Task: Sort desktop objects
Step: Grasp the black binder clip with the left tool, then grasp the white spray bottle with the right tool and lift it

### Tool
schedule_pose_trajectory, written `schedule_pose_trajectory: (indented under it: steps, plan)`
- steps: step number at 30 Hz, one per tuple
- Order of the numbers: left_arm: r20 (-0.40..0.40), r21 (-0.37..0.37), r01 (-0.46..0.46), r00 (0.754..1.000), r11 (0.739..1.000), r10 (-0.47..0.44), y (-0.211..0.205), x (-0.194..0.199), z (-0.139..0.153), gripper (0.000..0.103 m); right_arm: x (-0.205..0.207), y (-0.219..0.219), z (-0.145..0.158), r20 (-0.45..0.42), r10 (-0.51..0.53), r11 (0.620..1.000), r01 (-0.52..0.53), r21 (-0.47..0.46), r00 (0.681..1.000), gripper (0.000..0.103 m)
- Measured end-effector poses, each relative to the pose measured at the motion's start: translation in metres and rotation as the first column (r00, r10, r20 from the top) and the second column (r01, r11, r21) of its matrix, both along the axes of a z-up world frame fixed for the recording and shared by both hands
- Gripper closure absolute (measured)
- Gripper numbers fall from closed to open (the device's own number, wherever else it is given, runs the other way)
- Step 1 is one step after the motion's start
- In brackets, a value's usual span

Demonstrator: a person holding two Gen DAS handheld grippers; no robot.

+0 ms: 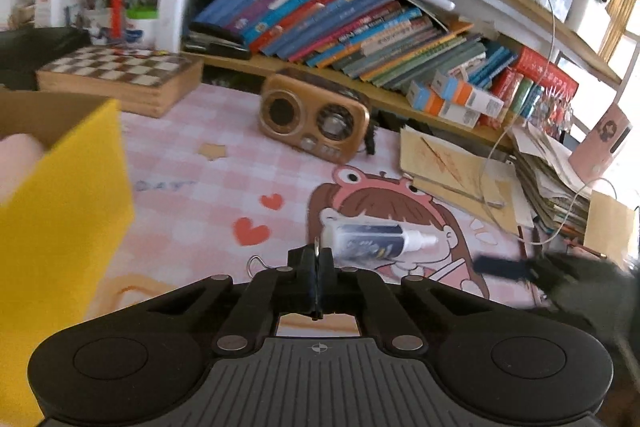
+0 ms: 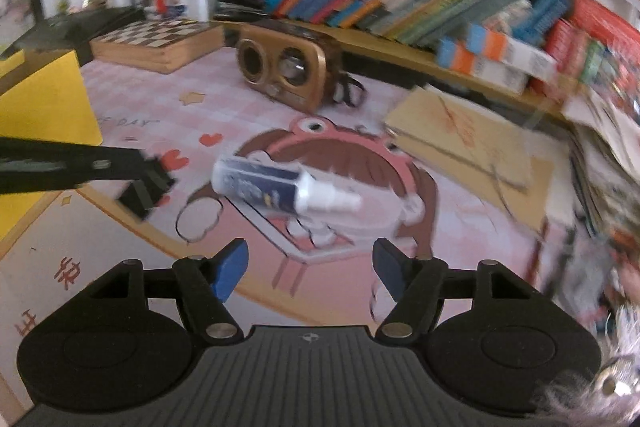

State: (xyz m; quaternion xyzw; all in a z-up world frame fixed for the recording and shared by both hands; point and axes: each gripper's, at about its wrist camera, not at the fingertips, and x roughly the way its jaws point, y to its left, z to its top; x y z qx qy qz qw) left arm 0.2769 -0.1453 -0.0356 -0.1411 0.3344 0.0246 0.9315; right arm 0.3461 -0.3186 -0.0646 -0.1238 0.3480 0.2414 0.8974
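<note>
You have a gold retro radio [image 1: 314,121] on a pink checked mat [image 1: 192,163], a chessboard box [image 1: 120,79] nearby, and leaning books [image 1: 340,23] shelved behind.

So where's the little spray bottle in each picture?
Left wrist view: the spray bottle lies low and centre on the pink mat, just beyond the shut left gripper, nozzle pointing right.
Right wrist view: it lies mid-picture, ahead of the open right gripper, nozzle pointing right.
Shared landmark: the gold radio, farther back on the mat in both.
</note>
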Motion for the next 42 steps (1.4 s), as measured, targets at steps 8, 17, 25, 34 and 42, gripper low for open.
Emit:
schedule_pose_trajectory:
  steps: [8, 17, 25, 34, 42]
  plan:
    - [-0.023, -0.019, -0.057, 0.998, 0.998, 0.057, 0.022, -0.051, 0.016, 0.103, 0.038, 0.046, -0.008, 0.037, 0.254, 0.962, -0.248, -0.116, 0.967, 0.036]
    - [-0.015, -0.006, -0.109, 0.994, 0.994, 0.109, 0.032, -0.080, 0.026, 0.103, 0.079, 0.071, -0.020, -0.073, 0.473, 0.845, -0.475, -0.246, 0.878, 0.034]
    - [0.001, 0.011, -0.100, 0.995, 0.995, 0.100, 0.030, -0.090, 0.033, 0.103, 0.110, 0.056, -0.023, -0.220, 0.356, 0.927, -0.372, -0.036, 0.908, 0.069]
    - [0.036, 0.003, -0.060, 0.998, 0.998, 0.060, 0.024, -0.097, 0.042, 0.103, 0.070, 0.031, -0.023, -0.211, 0.220, 0.975, -0.221, 0.018, 0.952, 0.073]
    - [0.058, -0.021, -0.042, 0.997, 0.999, 0.044, 0.021, -0.111, 0.045, 0.103, 0.020, 0.013, -0.012, -0.226, 0.051, 0.993, -0.024, 0.120, 0.973, 0.073]
